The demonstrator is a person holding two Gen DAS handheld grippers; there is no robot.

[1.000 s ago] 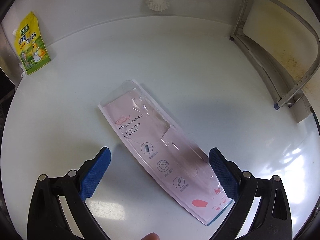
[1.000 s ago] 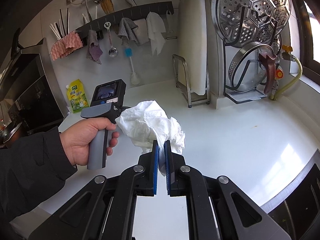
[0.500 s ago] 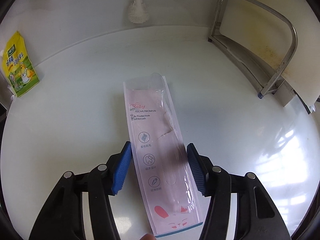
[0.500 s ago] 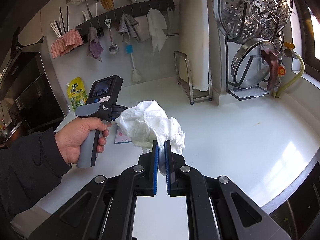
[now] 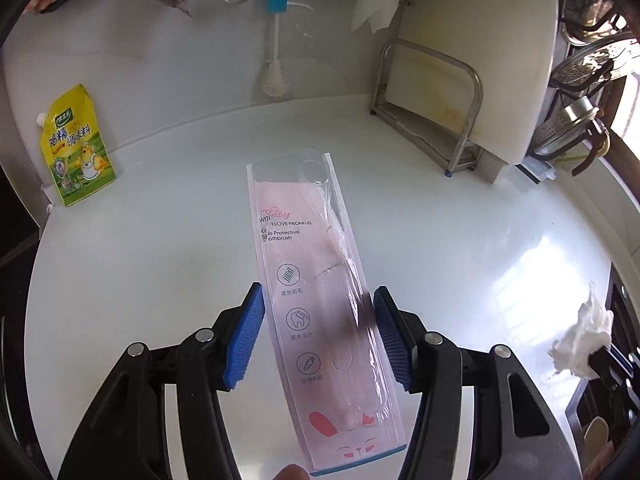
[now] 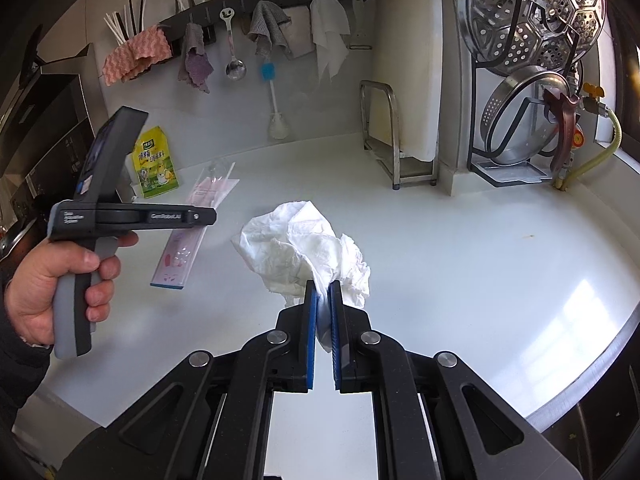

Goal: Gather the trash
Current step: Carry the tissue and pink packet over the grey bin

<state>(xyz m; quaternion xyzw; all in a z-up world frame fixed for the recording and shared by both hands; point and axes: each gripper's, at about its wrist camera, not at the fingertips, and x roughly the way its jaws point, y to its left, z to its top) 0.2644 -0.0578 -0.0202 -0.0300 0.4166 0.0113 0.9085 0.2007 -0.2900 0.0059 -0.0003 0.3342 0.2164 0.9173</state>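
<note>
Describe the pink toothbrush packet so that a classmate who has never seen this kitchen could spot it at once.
Start at the white counter below the wall rail of hanging cloths. The toothbrush packet lies flat there, between the open fingers of the left gripper. It is long, pink and clear with a rabbit face, unlike the yellow pouch standing by the wall.

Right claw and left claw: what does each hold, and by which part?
The right claw pinches the crumpled tissue by its near lower edge. The left claw holds nothing; open, it straddles the toothbrush package.
</note>
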